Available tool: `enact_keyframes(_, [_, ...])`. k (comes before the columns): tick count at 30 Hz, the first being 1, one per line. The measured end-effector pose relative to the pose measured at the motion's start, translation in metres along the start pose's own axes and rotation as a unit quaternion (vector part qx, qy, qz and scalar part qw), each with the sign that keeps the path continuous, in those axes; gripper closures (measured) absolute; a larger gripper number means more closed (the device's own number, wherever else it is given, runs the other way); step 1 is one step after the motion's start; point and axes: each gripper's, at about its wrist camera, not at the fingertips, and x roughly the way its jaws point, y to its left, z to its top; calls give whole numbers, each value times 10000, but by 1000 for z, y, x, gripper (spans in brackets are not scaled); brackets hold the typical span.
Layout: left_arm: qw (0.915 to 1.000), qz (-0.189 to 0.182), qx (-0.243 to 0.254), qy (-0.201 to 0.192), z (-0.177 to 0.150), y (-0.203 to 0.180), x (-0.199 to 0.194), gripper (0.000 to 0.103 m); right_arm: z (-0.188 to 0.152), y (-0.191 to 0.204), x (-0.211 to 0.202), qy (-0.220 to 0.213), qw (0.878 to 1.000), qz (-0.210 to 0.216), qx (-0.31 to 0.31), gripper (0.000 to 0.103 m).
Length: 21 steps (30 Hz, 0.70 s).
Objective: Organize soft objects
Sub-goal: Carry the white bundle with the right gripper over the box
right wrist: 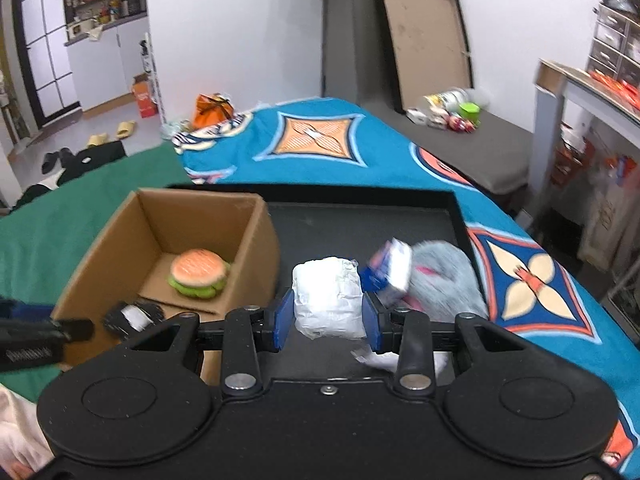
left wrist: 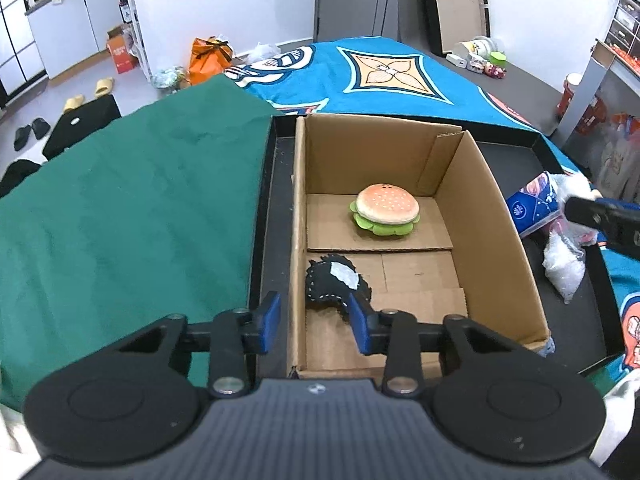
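Crinkly white packet (right wrist: 327, 299) between blue jaws.

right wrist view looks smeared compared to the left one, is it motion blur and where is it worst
Right wrist view: likely motion blur, worst on the blue packet and grey plush; the burger is soft too, while the right claw stays crisp. Left wrist view: sharp, the burger and box edges clean; both bend straight lines toward the rim.
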Motion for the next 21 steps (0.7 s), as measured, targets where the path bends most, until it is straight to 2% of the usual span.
enact_keyframes(5, [9999, -78, -116, 16, 1, 5, 3, 77, 13, 17, 4, -58, 9998, 146, -76, 67])
enact_keyframes(7, [9997, -87, -239, 42, 2, 10, 5, 85, 17, 21, 5, -72, 9997, 215, -93, 67])
enact_keyframes(11, [9989, -115, -450, 98, 3, 19, 7, 93, 20, 30, 8, -87, 9992, 312, -217, 66])
enact_keyframes(21, [9980, -209, -577, 161, 4, 23, 5, 94, 27, 54, 12, -392, 9953, 661, -584, 66])
